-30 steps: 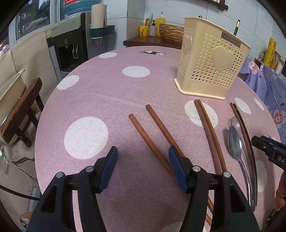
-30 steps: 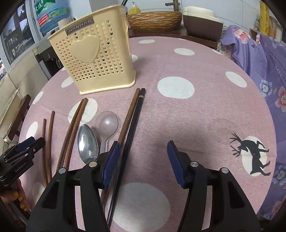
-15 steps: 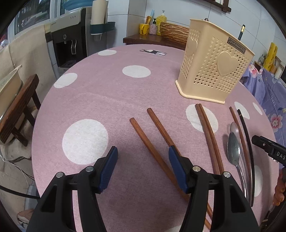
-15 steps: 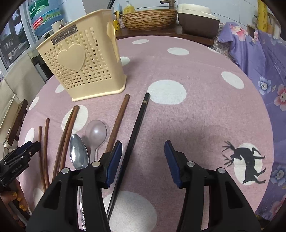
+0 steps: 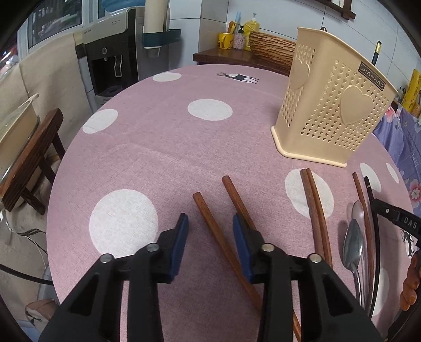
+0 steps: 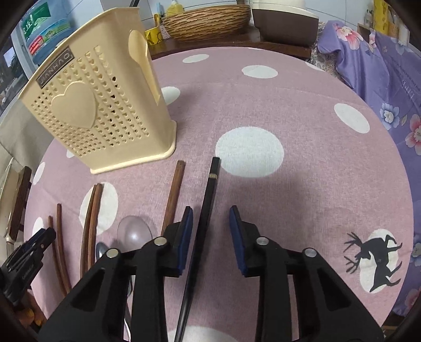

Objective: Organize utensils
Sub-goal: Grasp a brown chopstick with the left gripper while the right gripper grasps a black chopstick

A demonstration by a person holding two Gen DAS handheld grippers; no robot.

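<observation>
A cream perforated utensil holder (image 5: 331,113) stands upright on the pink dotted table (image 5: 168,147); it also shows in the right wrist view (image 6: 100,110). My left gripper (image 5: 210,234) is open, low over the table, with one brown chopstick (image 5: 210,223) between its fingers and a second (image 5: 236,200) by the right finger. My right gripper (image 6: 210,229) is open with a black chopstick (image 6: 208,207) lying between its fingers. A brown chopstick (image 6: 175,189), a clear spoon (image 6: 134,232) and a metal spoon (image 5: 352,244) lie beside it.
A pair of brown chopsticks (image 5: 314,207) lies on a white dot between the grippers. A wooden stool (image 5: 29,157) stands left of the table. A sideboard with a woven basket (image 6: 208,21) is behind. Purple flowered cloth (image 6: 381,58) hangs at the right.
Both grippers have moved forward and lower. The left now straddles a brown chopstick. The right has shifted right, so the black chopstick now lies between its fingers.
</observation>
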